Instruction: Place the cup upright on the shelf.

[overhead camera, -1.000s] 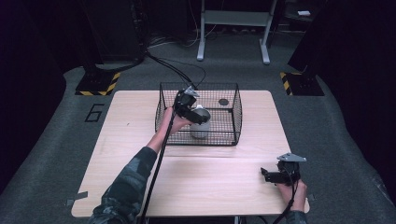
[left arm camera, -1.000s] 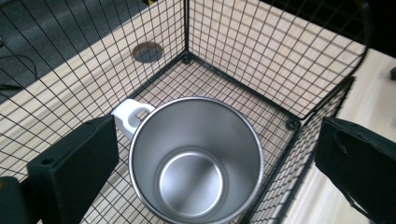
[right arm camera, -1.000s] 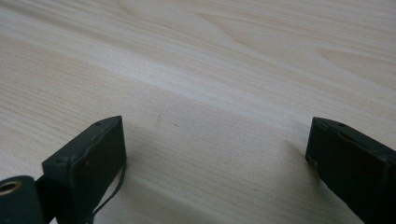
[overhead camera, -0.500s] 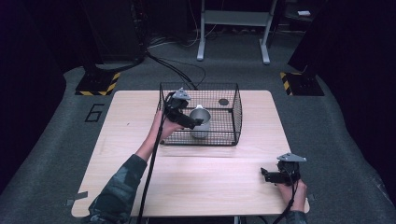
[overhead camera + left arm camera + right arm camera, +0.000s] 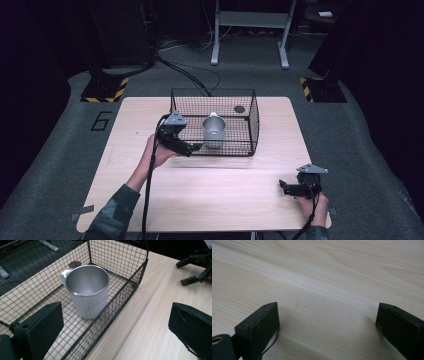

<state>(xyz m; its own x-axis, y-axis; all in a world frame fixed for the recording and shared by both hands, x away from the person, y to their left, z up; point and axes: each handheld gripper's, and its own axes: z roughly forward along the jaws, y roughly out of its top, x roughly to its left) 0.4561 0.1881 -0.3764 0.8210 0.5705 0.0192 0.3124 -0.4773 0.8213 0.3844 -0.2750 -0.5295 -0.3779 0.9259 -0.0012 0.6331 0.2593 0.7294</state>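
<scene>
My one metal mug (image 5: 87,291) stands upright and empty inside the single black wire basket (image 5: 254,120), near its front wall, handle turned to the far side; I judge the placing done, since nothing grips the mug and it rests on the basket floor on its own. One small dark round thing (image 5: 239,108) lies in the basket's far right corner, too small for me to name. My left gripper (image 5: 186,148) hangs just outside the basket's front left corner with its fingers (image 5: 40,326) spread wide and empty. What I see left is only to draw that hand clear. My right gripper (image 5: 291,188) rests low over the bare bench (image 5: 225,195) near the right front corner, well apart, fingers (image 5: 259,323) open on nothing. Two grippers, one mug, one basket.
</scene>
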